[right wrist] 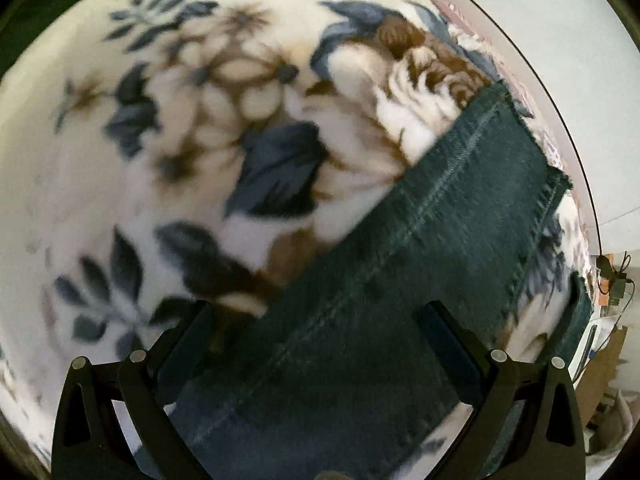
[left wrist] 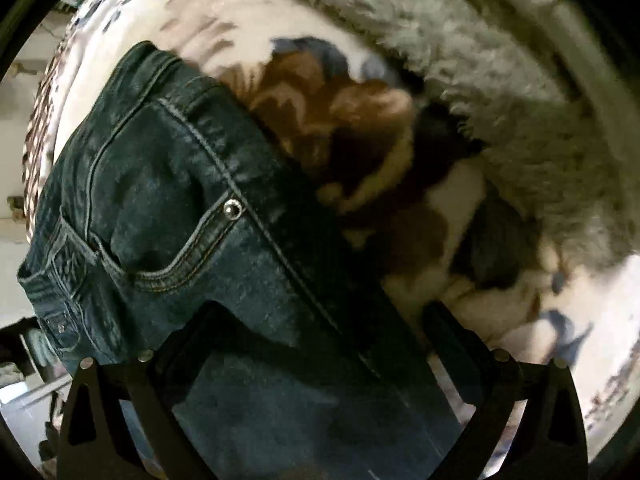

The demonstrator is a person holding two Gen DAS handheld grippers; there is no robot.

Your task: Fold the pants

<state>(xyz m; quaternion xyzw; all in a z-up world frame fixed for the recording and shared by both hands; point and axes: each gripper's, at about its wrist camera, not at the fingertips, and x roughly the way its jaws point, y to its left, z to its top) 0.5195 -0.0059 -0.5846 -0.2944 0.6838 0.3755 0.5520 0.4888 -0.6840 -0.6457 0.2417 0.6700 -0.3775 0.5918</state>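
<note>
Dark blue jeans (left wrist: 192, 216) lie on a floral blanket (left wrist: 372, 120). In the left wrist view I see the waist end, with a front pocket and a metal rivet (left wrist: 233, 209). My left gripper (left wrist: 320, 316) is open, its fingers (left wrist: 452, 336) spread wide above the thigh part. In the right wrist view a jeans leg (right wrist: 420, 248) runs up to its hem (right wrist: 548, 184) at the right. My right gripper (right wrist: 316, 312) is open above this leg, with the denim between its two fingers (right wrist: 444, 332).
A grey fluffy throw (left wrist: 460, 52) lies at the back of the bed in the left wrist view. The white blanket with blue and brown flowers (right wrist: 180, 140) covers the bed. The bed edge, a pale wall (right wrist: 560, 40) and clutter (right wrist: 612, 280) are at the right.
</note>
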